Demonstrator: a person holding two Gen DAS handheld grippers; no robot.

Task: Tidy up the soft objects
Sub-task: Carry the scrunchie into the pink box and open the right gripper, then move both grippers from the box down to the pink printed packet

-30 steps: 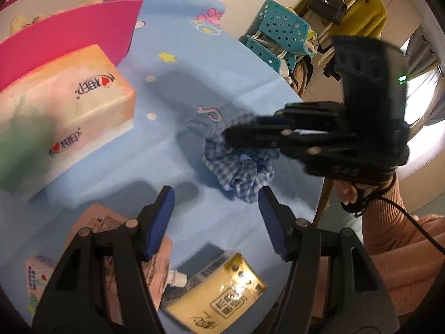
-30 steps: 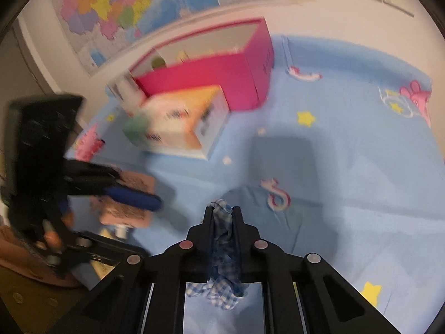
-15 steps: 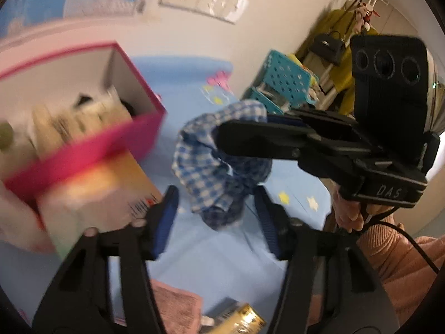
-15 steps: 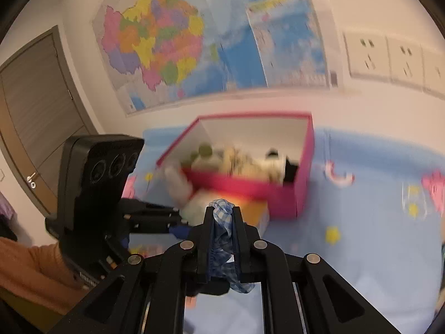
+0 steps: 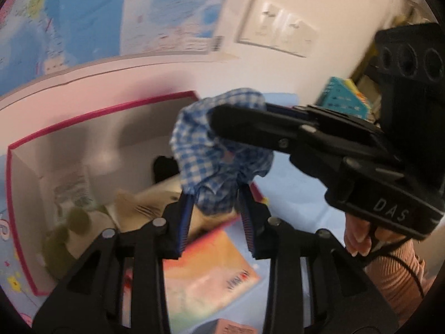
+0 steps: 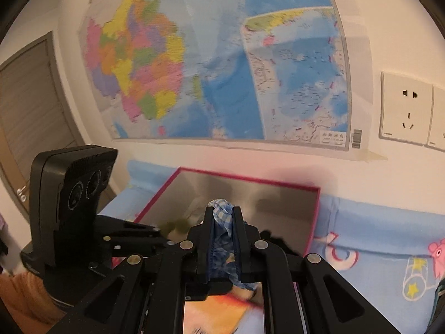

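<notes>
A blue gingham scrunchie (image 5: pixel 211 150) hangs in the air over the near edge of the open pink box (image 5: pixel 105 111). My right gripper (image 5: pixel 217 119) reaches in from the right and is shut on its upper fold. In the right wrist view the scrunchie (image 6: pixel 222 214) is pinched between the tips of the right gripper (image 6: pixel 222 208), in front of the pink box (image 6: pixel 250 179). My left gripper (image 5: pixel 215 203) comes up from below; its jaws are closing, and the blue pads (image 5: pixel 185 217) touch the scrunchie's hanging lower fold on both sides.
Blurred soft toys (image 5: pixel 75 220) and a black item (image 5: pixel 164 167) lie in the box. An orange tissue pack (image 5: pixel 208 264) lies against its front on the blue tablecloth (image 6: pixel 375 236). Behind are a wall map (image 6: pixel 222 69), sockets (image 6: pixel 406 108) and a teal basket (image 5: pixel 342 100).
Both grippers rose from the tablecloth and moved toward the pink box with the scrunchie. The left gripper's jaws narrowed from wide apart to either side of the hanging fold.
</notes>
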